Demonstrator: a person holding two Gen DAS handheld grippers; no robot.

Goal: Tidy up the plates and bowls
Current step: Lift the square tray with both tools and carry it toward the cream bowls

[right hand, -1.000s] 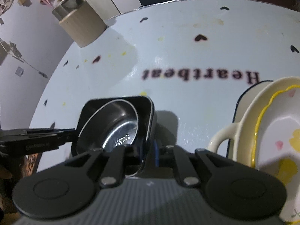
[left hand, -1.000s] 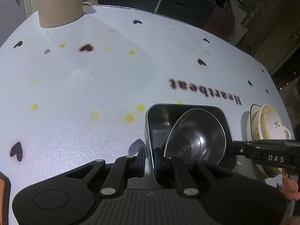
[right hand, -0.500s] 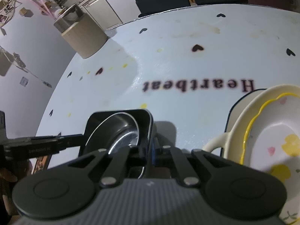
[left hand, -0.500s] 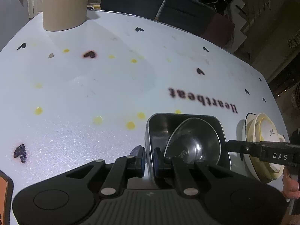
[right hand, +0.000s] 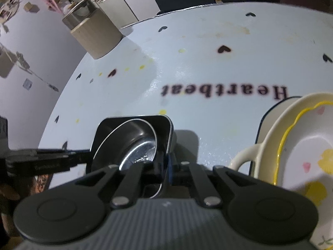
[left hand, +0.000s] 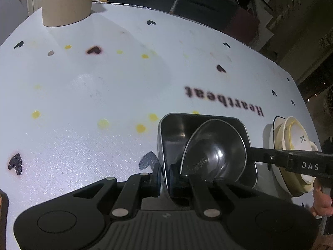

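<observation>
Left wrist view
- Left gripper: its tongs are pinching the near wall of the square steel tray, one pad outside the wall and one inside.
- Steel tray: it is sitting on the white tablecloth, near the printed word "Heartbeat".
- Round steel bowl: it is leaning tilted inside the tray, its open side facing the camera.
- Right gripper: it is reaching in from the right and gripping the tray's right wall; its pads are hidden here.
- Cream dishes: they are stacked just to the right of the tray, behind the right gripper's arm.
- Beige cylinder: it is standing at the far left edge of the table.

Right wrist view
- Right gripper: its tongs are pressing together on the tray's right wall.
- Round bowl: it is lying tilted in the tray, its rim resting against the tray's walls.
- Left gripper: it is coming in from the left to the tray's far side; contact is hidden.
- Cream handled dish: it is holding a yellow-rimmed bowl, near the tray's right.
- Beige cylinder: it is far back on the cloth.
</observation>
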